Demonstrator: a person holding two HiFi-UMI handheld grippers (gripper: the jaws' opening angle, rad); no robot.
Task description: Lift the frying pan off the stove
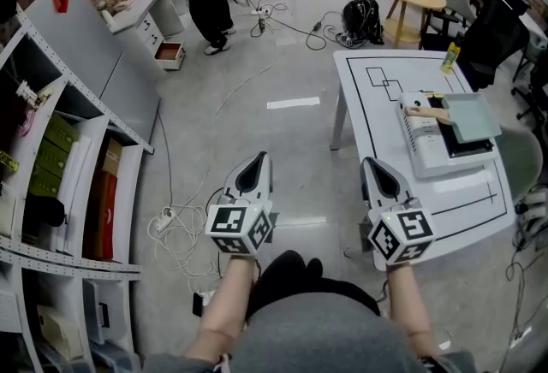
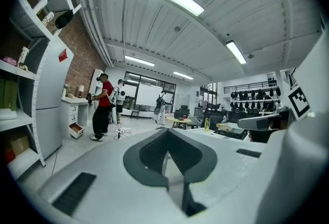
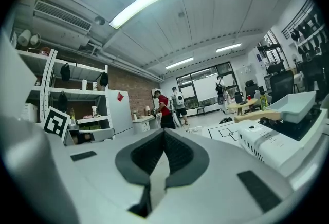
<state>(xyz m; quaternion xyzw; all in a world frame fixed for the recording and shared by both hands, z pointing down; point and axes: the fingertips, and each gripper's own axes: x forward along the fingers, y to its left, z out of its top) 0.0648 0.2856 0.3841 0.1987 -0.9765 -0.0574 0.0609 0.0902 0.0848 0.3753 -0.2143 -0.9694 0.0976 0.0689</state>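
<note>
**Reader:** Which stage of the task does the figure show?

**Legend:** The very start. The frying pan (image 1: 469, 116), pale and square, rests on the white stove (image 1: 425, 153) toward the far right of the white tabletop (image 1: 377, 132). Its wooden handle (image 1: 425, 113) points left. The pan is not yet lifted, and nothing touches it.

**Reader:** And the state of each tool?

**Legend:** Both are clenched on nothing. The left tool (image 1: 259, 159) is held over the bare floor (image 1: 291, 149), left of the tabletop. The left gripper view shows its dark pads meeting, with only the room beyond them. The right tool (image 1: 370, 164) hovers at the near left edge of the tabletop. In the right gripper view its pads are likewise pressed together and empty, with the stove and pan off to the right of its line of sight. It is the closer of the two to the pan, yet it is well apart from the handle.

**Reader:** What is done, and what is left?

**Legend:** As far as the views show, nothing is done. By judgement, every step is still ahead. A tool must open its jaws, travel far and right to the handle, close on it, and raise the pan clear of the stove. The handle faces the side where the tools are held, so the right tool appears to have the shorter and more direct approach.
</note>
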